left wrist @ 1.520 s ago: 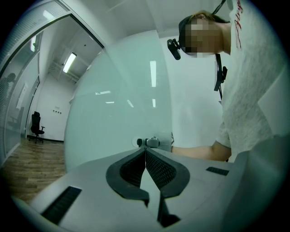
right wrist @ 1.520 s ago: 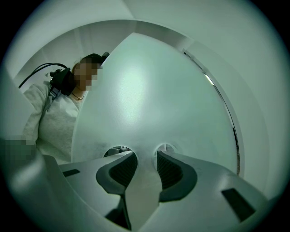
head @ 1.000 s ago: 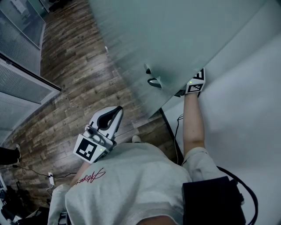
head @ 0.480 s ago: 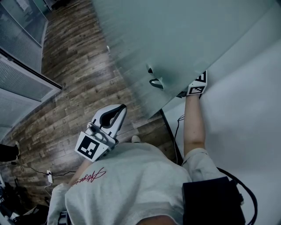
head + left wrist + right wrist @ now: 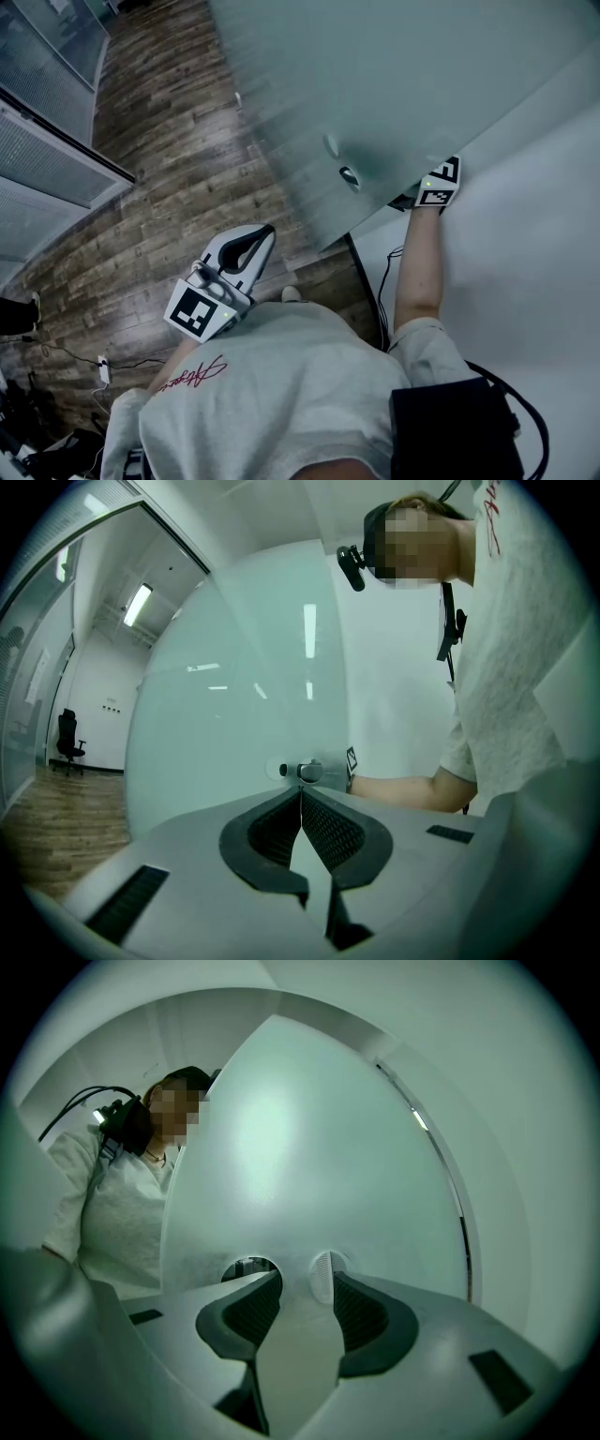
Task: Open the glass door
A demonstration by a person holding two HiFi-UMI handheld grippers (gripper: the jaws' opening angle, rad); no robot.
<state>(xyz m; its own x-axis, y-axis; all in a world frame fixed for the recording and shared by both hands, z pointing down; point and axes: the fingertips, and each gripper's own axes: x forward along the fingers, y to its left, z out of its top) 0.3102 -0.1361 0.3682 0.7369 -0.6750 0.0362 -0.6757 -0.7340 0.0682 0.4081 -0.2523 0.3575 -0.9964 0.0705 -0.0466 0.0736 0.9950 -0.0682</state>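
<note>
As the head view shows, the frosted glass door (image 5: 394,75) stands ajar. My left hand-held gripper (image 5: 300,797) is closed and empty. My right hand-held gripper (image 5: 295,1283) is opening its jaws with nothing between them, just short of the handle mount (image 5: 323,1274), so the unheld door may swing shut.

Dark wood-plank floor (image 5: 169,159), plain white wall (image 5: 525,281) at right, louvred partition (image 5: 47,159) at left, black office chair (image 5: 67,735) down the corridor, ceiling strip light (image 5: 137,604) overhead

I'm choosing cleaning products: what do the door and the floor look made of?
Glass door: frosted glass, apparently; pale green, matte, blurring the floor seen through it. Floor: wood planks or wood-look laminate; brown grain and staggered seams show.
</note>
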